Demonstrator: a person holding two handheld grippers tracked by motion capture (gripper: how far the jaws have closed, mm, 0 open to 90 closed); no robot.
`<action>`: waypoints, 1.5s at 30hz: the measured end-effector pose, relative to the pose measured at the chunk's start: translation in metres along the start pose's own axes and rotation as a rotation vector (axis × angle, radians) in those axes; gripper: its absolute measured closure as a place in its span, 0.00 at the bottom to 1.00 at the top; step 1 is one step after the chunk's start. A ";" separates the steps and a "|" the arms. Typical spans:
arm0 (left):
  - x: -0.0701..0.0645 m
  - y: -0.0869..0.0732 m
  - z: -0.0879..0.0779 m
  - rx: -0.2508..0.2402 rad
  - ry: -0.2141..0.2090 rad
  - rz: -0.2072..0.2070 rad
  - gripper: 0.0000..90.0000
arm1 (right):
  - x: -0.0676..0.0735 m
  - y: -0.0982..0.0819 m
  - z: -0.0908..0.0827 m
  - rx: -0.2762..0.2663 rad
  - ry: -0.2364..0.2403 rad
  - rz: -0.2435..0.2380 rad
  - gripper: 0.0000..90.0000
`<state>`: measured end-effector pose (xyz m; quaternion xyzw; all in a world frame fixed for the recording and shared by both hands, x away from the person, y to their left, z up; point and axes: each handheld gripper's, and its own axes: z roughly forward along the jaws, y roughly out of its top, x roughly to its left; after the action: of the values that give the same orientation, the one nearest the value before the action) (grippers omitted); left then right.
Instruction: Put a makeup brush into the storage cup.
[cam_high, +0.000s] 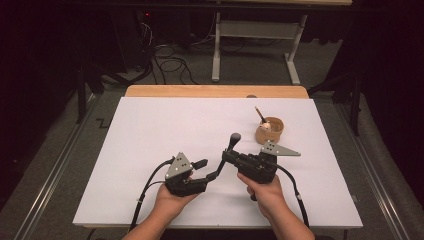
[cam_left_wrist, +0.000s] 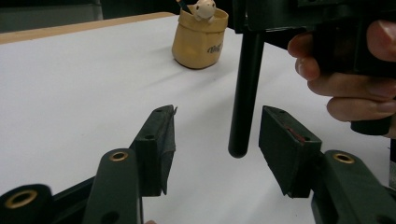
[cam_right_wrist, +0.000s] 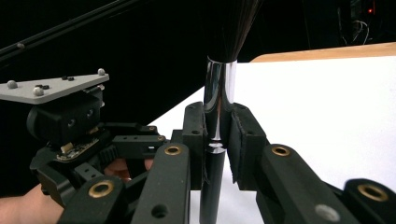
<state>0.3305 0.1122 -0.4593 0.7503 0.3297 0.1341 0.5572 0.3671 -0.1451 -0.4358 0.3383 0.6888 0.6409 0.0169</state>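
Observation:
A black makeup brush (cam_high: 226, 155) with a chrome ferrule (cam_right_wrist: 219, 88) and dark bristles stands tilted above the white mat. My right gripper (cam_right_wrist: 218, 128) is shut on it where ferrule meets handle; in the high view the right gripper (cam_high: 229, 157) sits at mid-table. My left gripper (cam_left_wrist: 217, 128) is open. The brush's black handle end (cam_left_wrist: 243, 98) hangs between its jaws, nearer the right one, and the pads stand clear of it. From above, the left gripper (cam_high: 205, 171) is just left of the handle's lower end.
A tan pouch-shaped cup (cam_high: 270, 131) holding a pencil and a small pale figure stands on the white mat (cam_high: 150, 130) behind the right hand; the same cup (cam_left_wrist: 200, 37) appears in the left gripper view. A wooden table edge (cam_high: 215, 91) lies at the back.

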 end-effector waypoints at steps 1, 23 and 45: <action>0.000 0.000 0.000 0.000 0.004 0.001 0.49 | 0.000 0.000 0.000 -0.002 0.000 -0.003 0.88; 0.023 -0.003 -0.039 0.026 0.102 -0.008 0.37 | 0.001 0.000 -0.003 0.000 -0.015 -0.032 0.88; 0.047 -0.028 -0.046 0.012 0.185 -0.025 0.19 | -0.003 0.004 -0.016 0.004 -0.083 -0.134 0.88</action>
<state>0.3295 0.1814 -0.4767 0.7338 0.3899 0.1941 0.5213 0.3637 -0.1611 -0.4307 0.3178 0.7098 0.6225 0.0874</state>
